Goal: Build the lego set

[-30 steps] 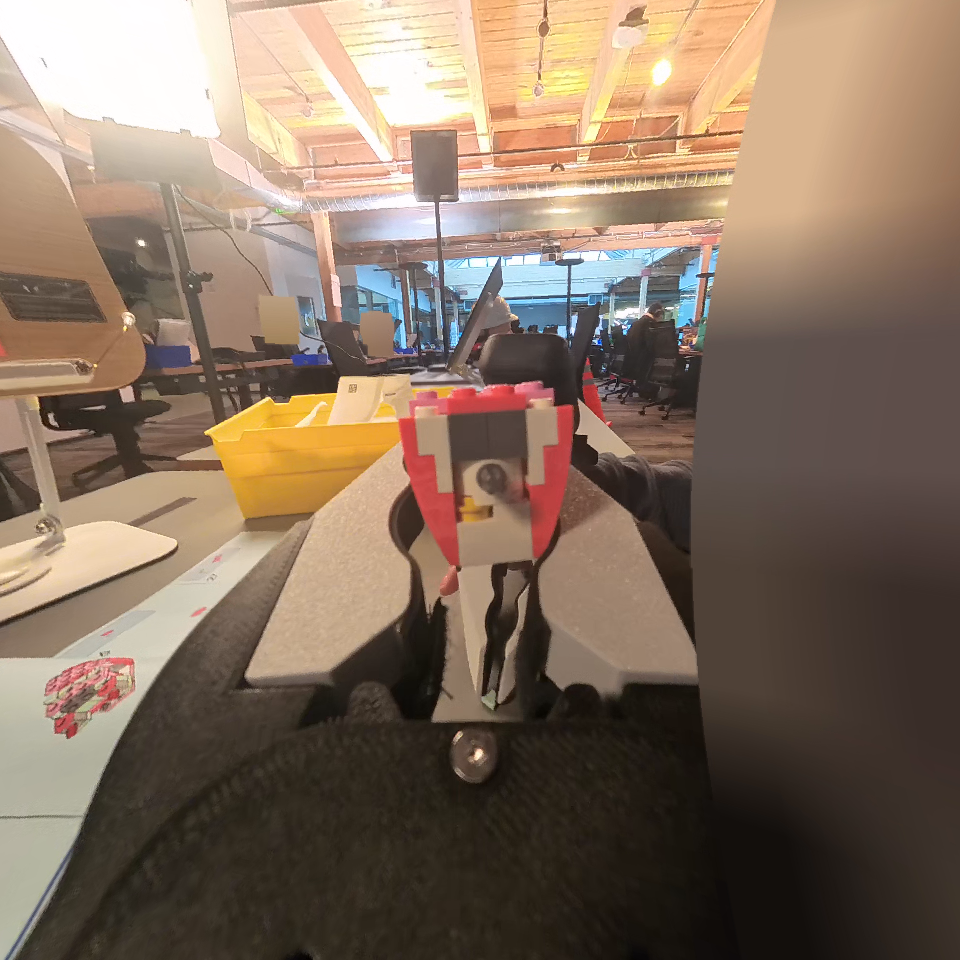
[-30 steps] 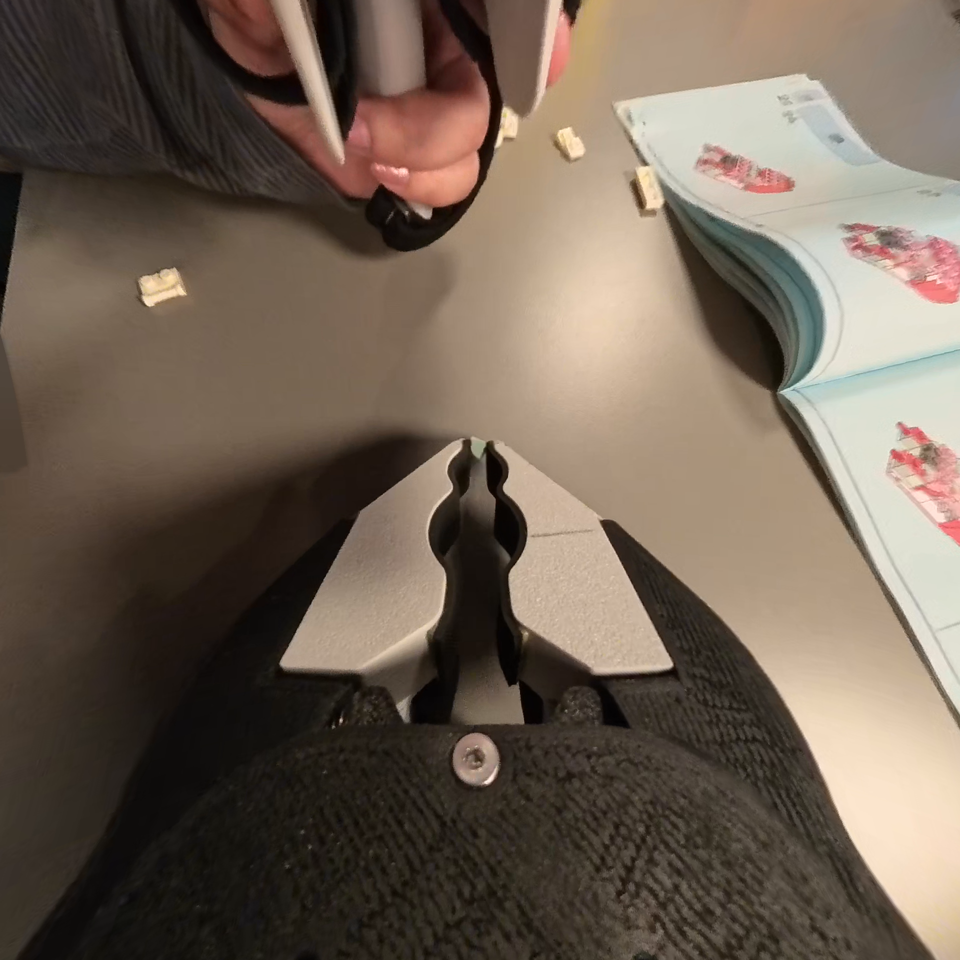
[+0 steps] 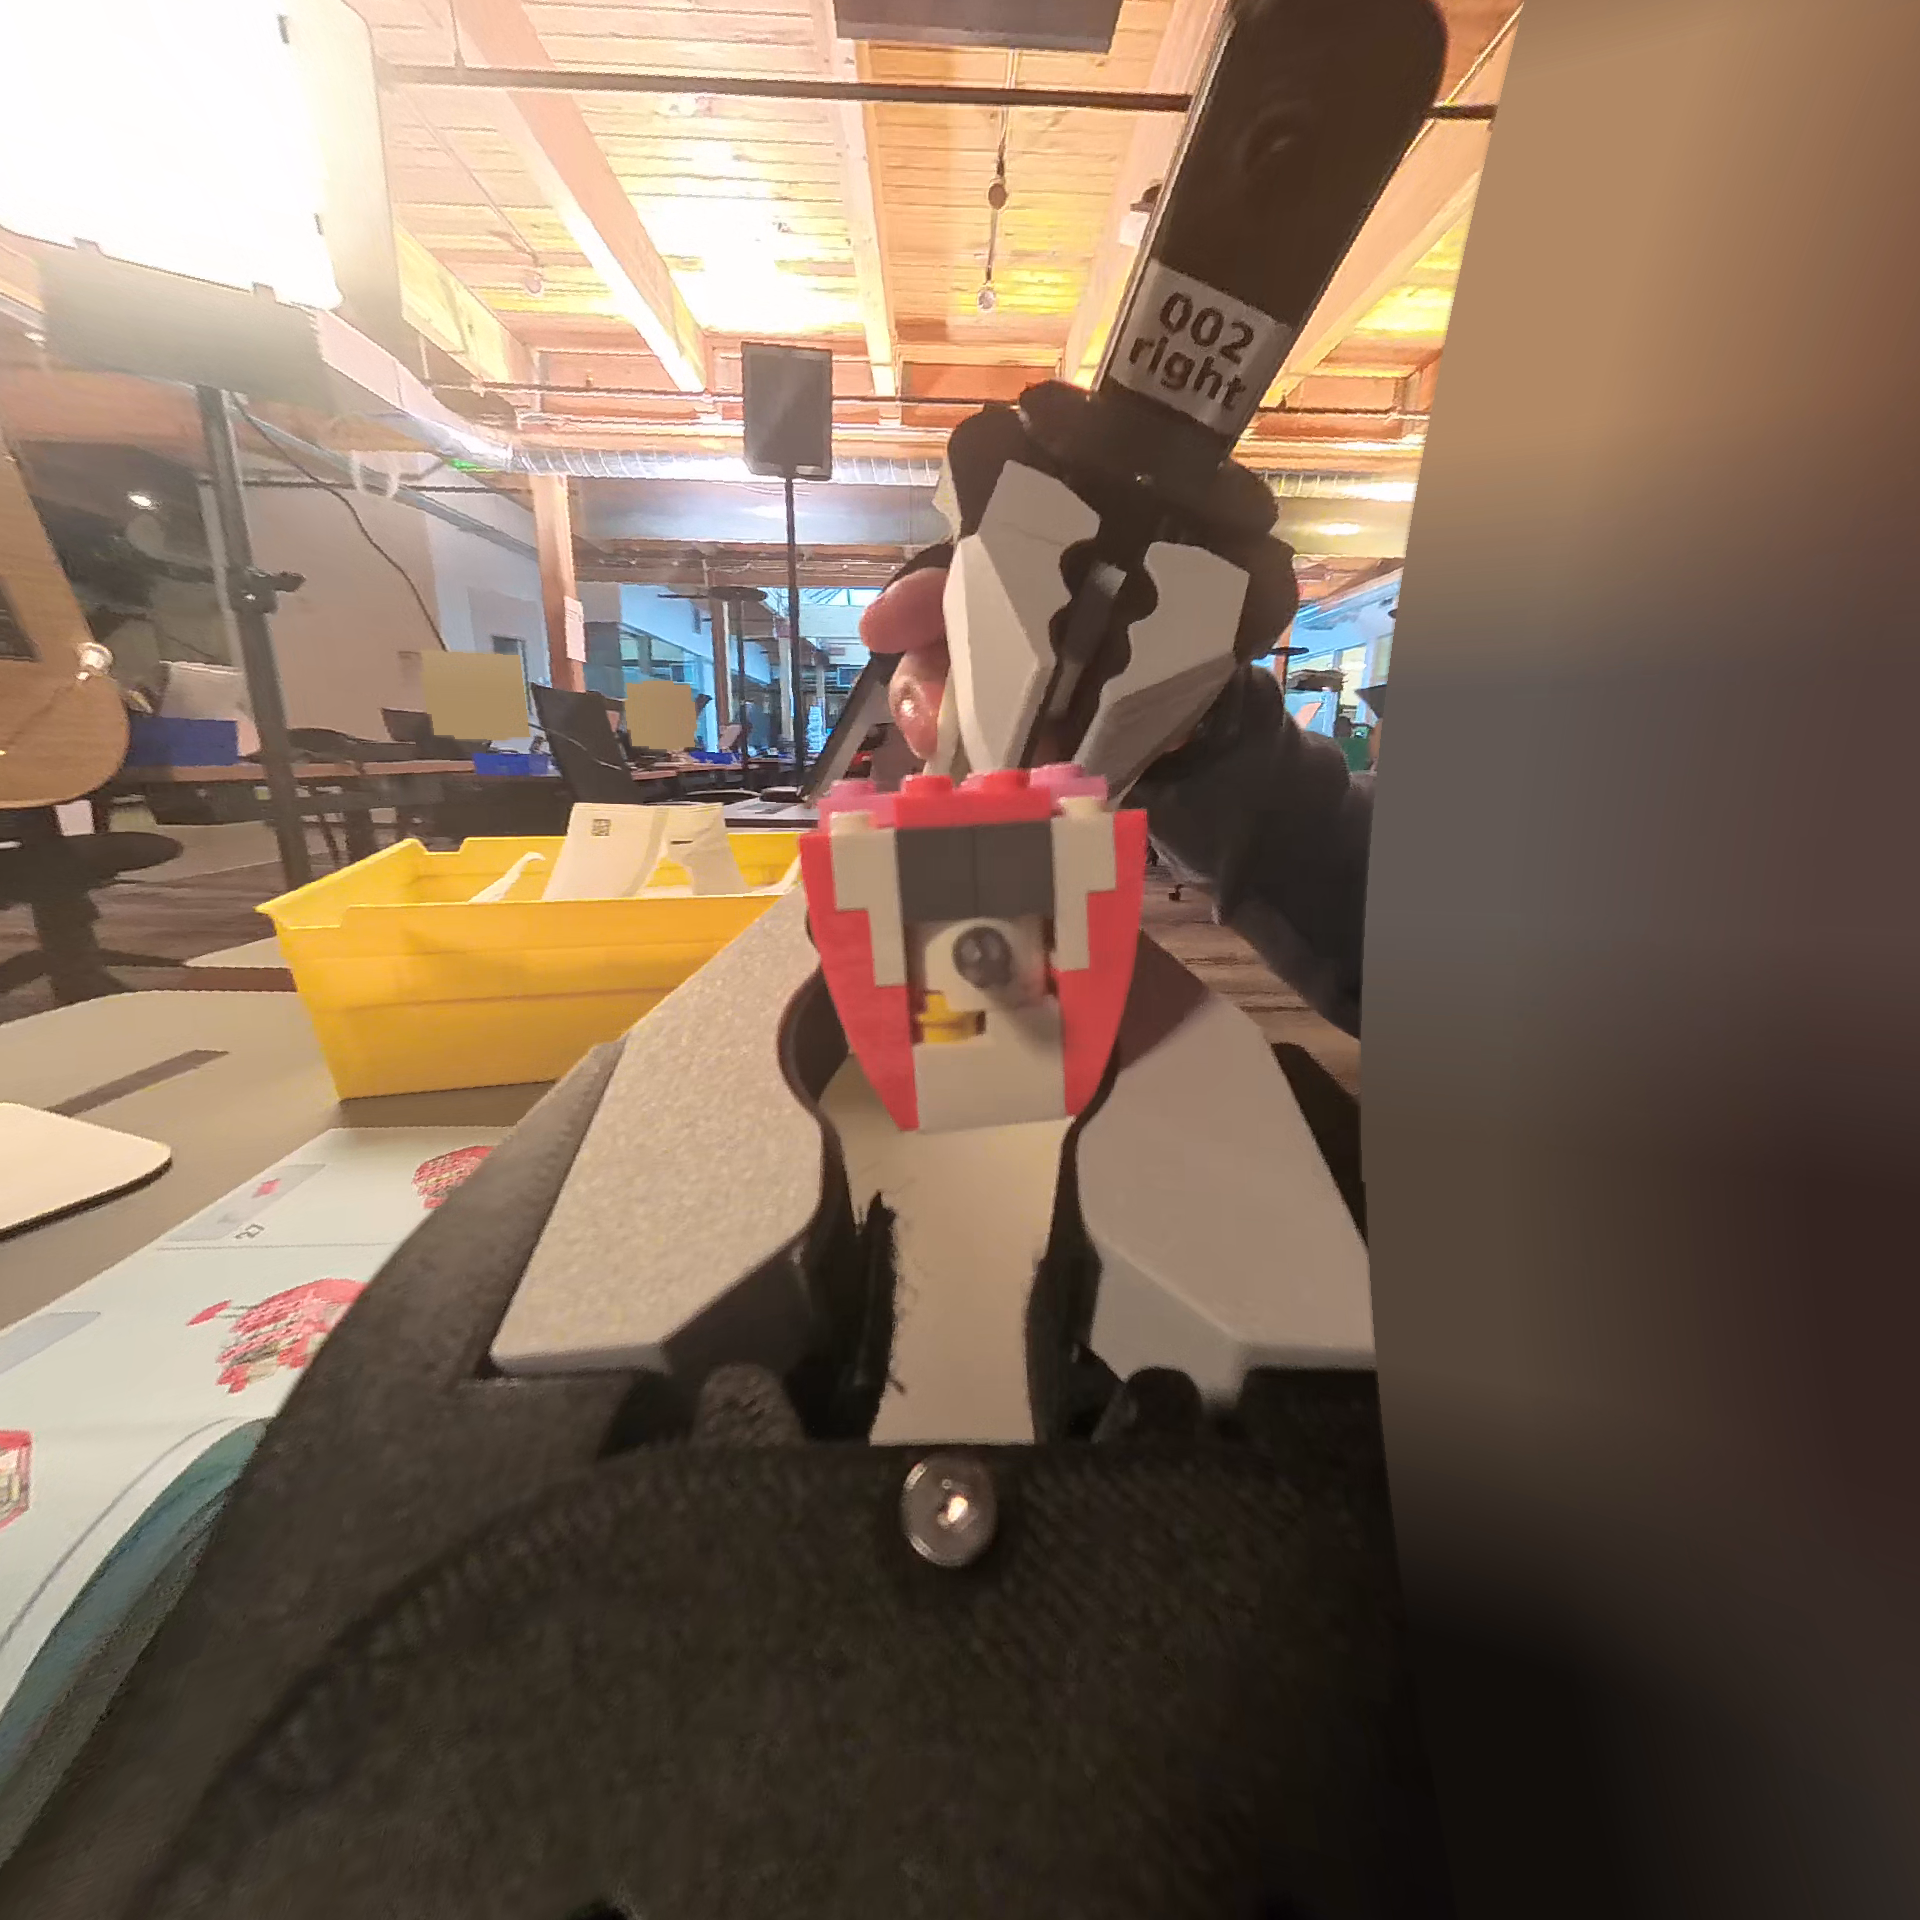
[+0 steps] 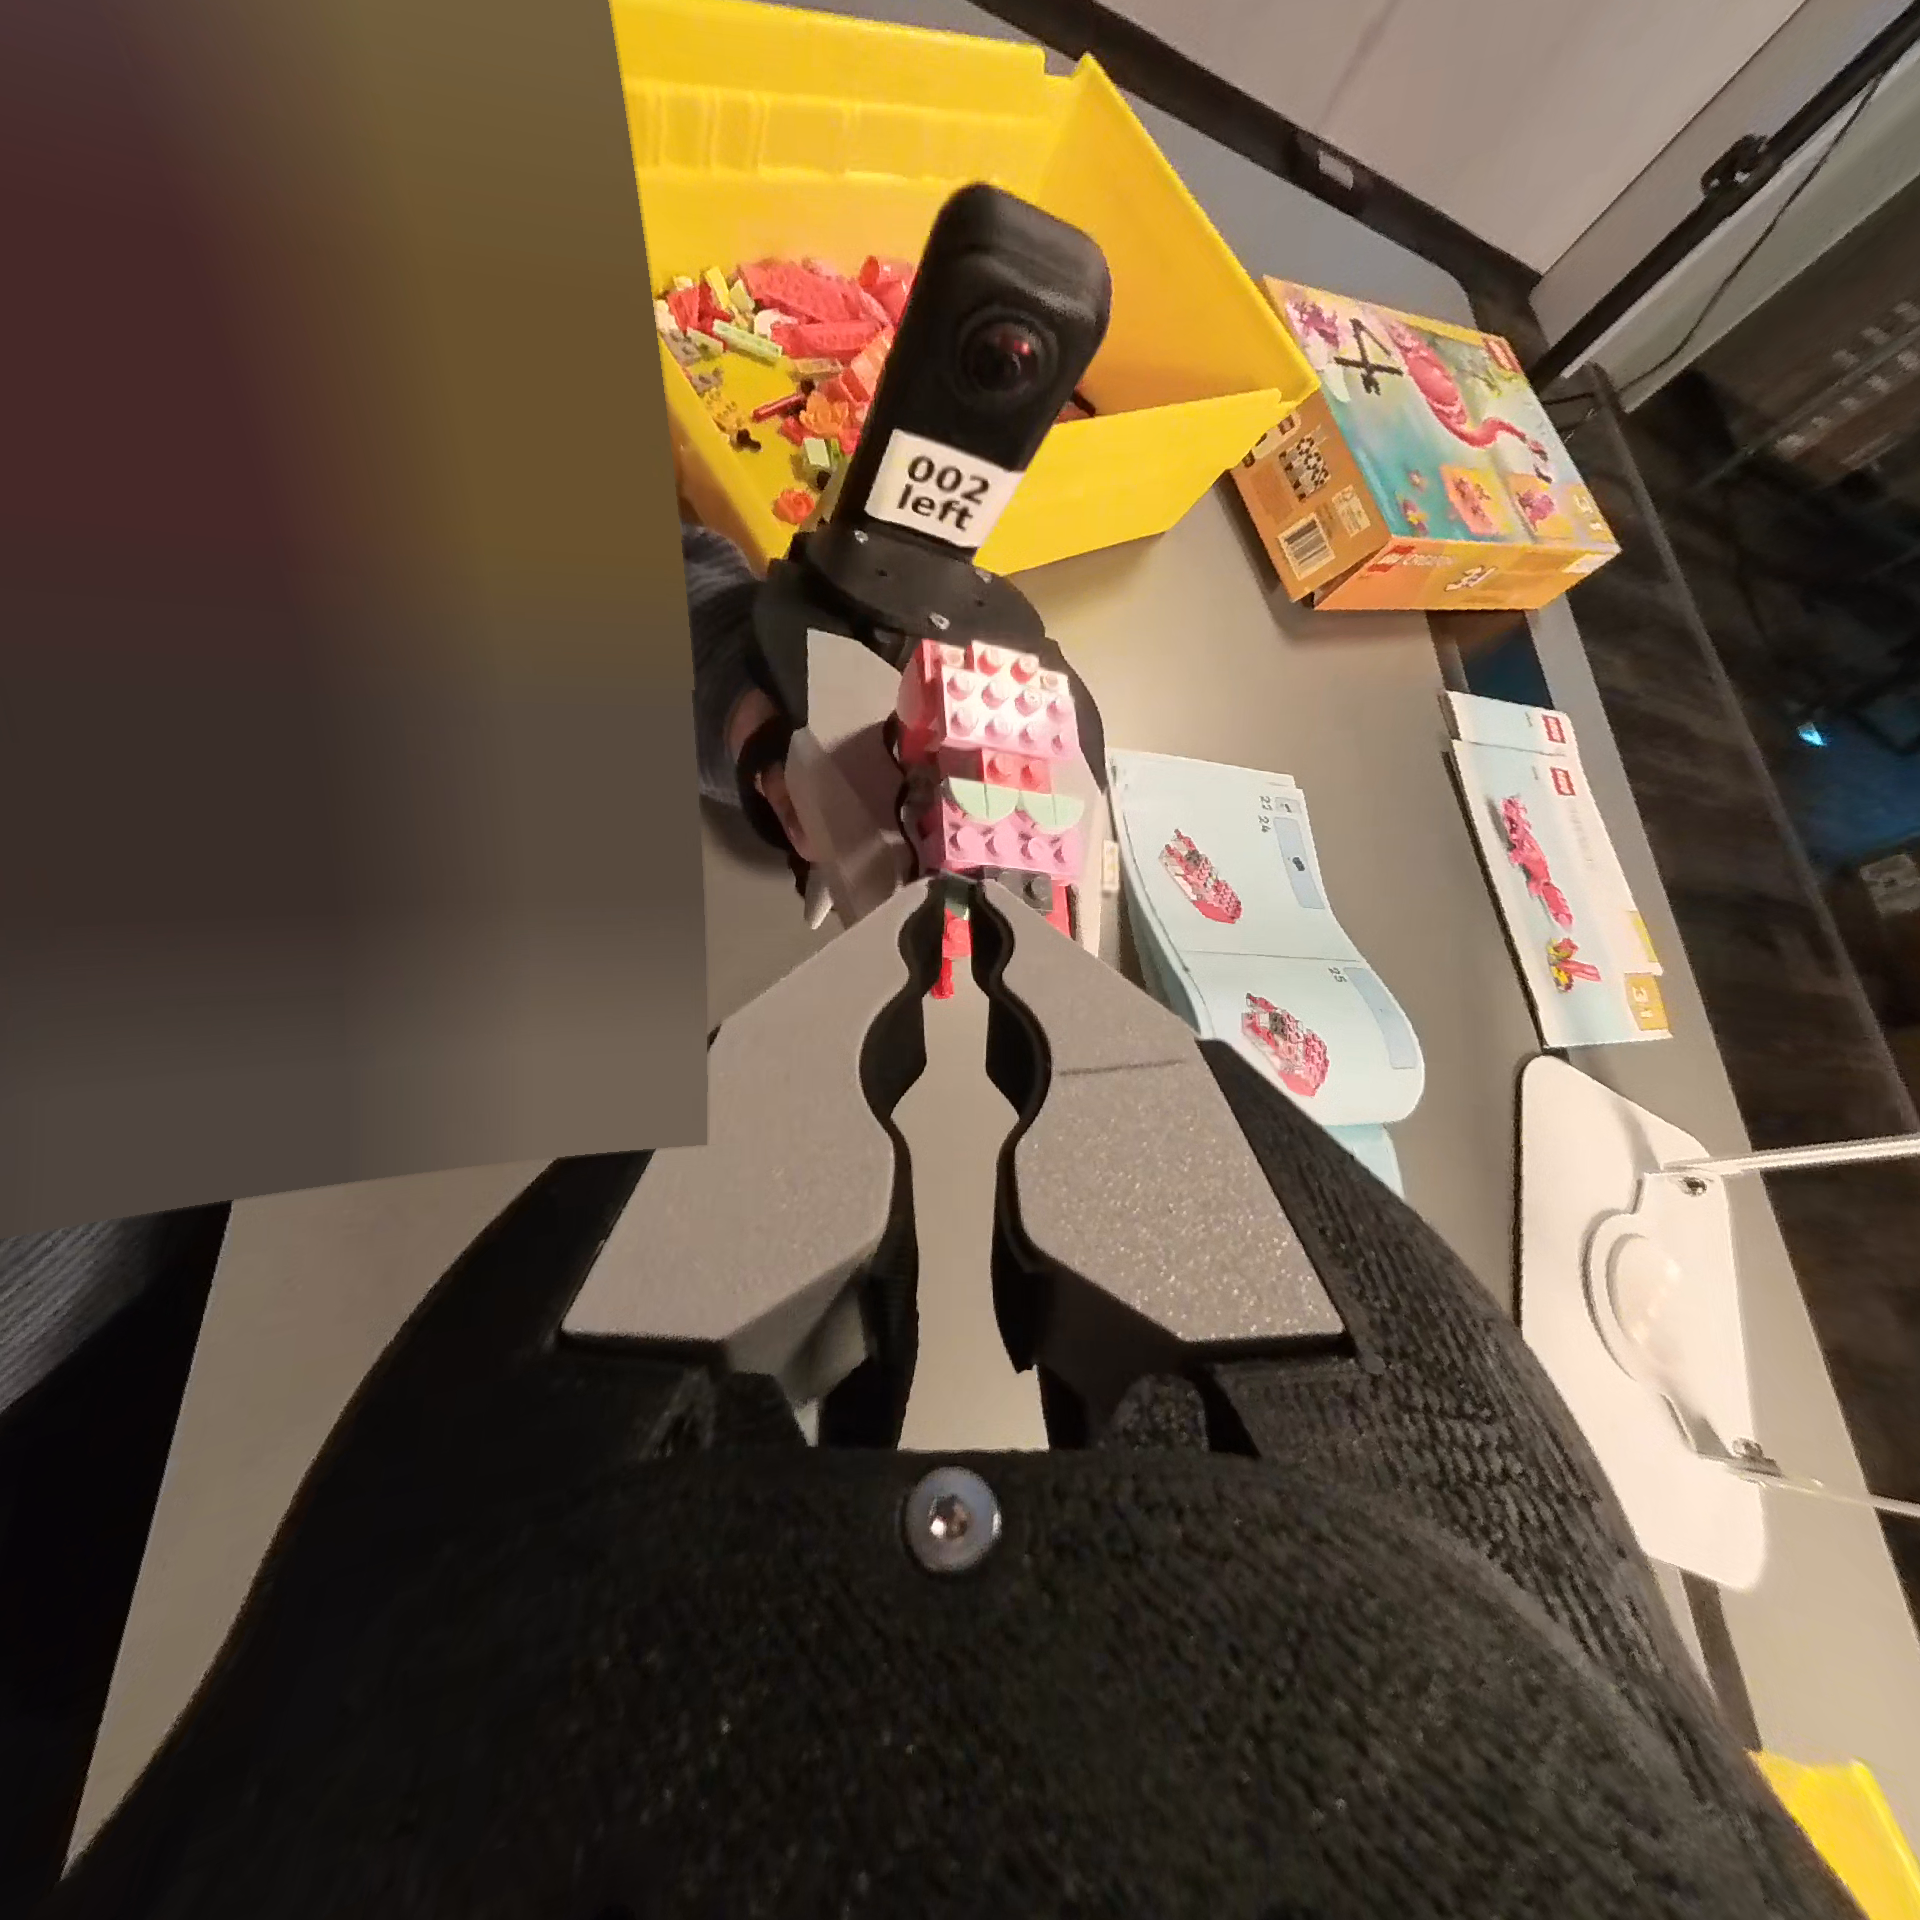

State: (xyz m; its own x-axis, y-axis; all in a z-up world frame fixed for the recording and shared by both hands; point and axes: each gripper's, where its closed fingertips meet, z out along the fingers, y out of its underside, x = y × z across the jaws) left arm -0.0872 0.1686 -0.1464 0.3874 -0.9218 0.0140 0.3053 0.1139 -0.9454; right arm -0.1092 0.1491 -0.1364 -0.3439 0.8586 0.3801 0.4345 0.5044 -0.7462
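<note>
The brick model [image 3: 971,935], red, white and grey from below and pink-studded from above [image 4: 1003,769], is held off the counter [image 4: 1247,644] between the fingers of the left gripper [image 3: 966,1039], which are closed on its tapered sides. The right gripper [image 4: 961,914] is seen with its fingers narrowed about a small red and pale green piece [image 4: 951,940] at the model's near end; whether the pads press on it cannot be told. Only the left wrist view shows the right gripper [image 3: 1039,769] from outside, its tips meeting the model's studded top. Only the right wrist view shows the loose bricks [image 4: 790,343] in the yellow bin [image 4: 1143,312], the open instruction booklet [image 4: 1278,935] and the printed box [image 4: 1423,447].
</note>
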